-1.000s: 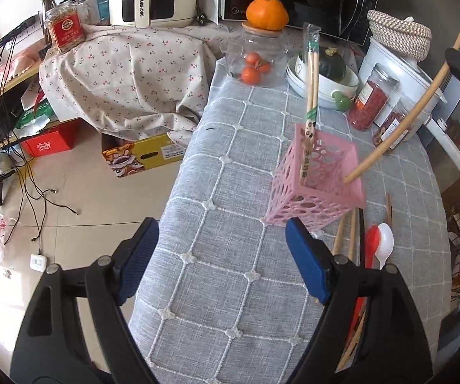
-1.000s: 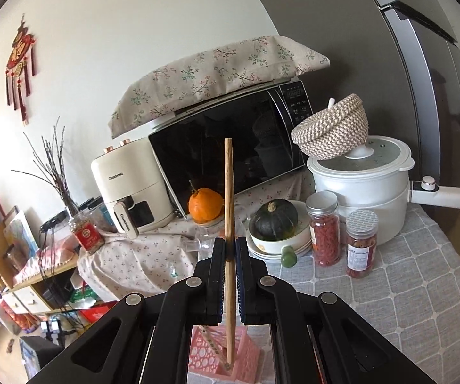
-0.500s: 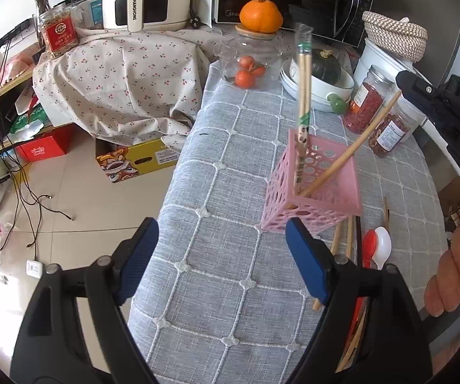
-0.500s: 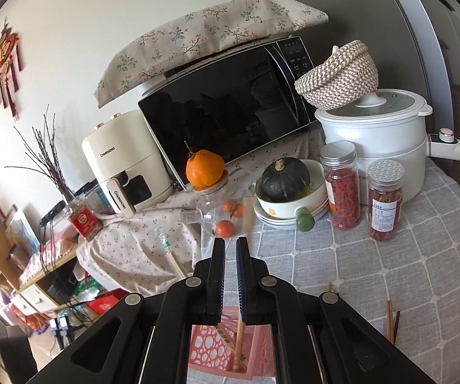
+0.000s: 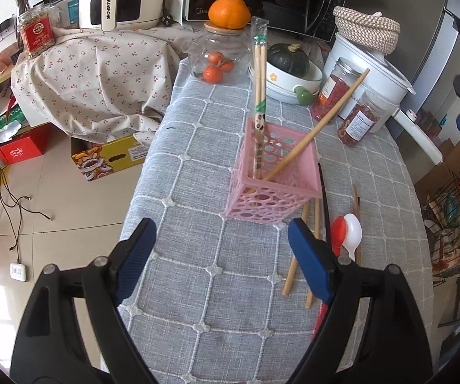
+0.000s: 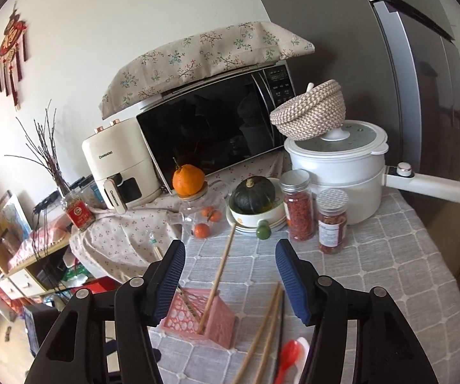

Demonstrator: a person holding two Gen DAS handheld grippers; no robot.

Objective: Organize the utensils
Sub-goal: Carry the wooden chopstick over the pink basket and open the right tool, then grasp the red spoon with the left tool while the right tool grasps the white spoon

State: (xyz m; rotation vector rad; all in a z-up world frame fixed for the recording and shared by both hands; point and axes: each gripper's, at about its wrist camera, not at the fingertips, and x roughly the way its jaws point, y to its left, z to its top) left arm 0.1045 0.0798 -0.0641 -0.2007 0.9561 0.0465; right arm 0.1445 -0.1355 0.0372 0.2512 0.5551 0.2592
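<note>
Two items stand in the pink perforated plastic holder: wrapped chopstick pair, bare wooden chopstick. Left on grey tablecloth: loose wooden chopsticks, red and white spoons. Right gripper opening, empty; left gripper wide, empty.

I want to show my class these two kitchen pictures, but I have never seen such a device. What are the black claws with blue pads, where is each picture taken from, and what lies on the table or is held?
No robot here: a person holds a two-finger gripper in each hand, and each carries a wide-angle camera looking along its fingers. One picture comes from the left gripper, the other from the right gripper. The left one is open and empty. The right one's jaws are opening, with nothing between them. On the grey tablecloth stands a pink basket holding a wrapped chopstick pair and one bare chopstick. Beside it lie more chopsticks, a red spoon and a white spoon.
</note>
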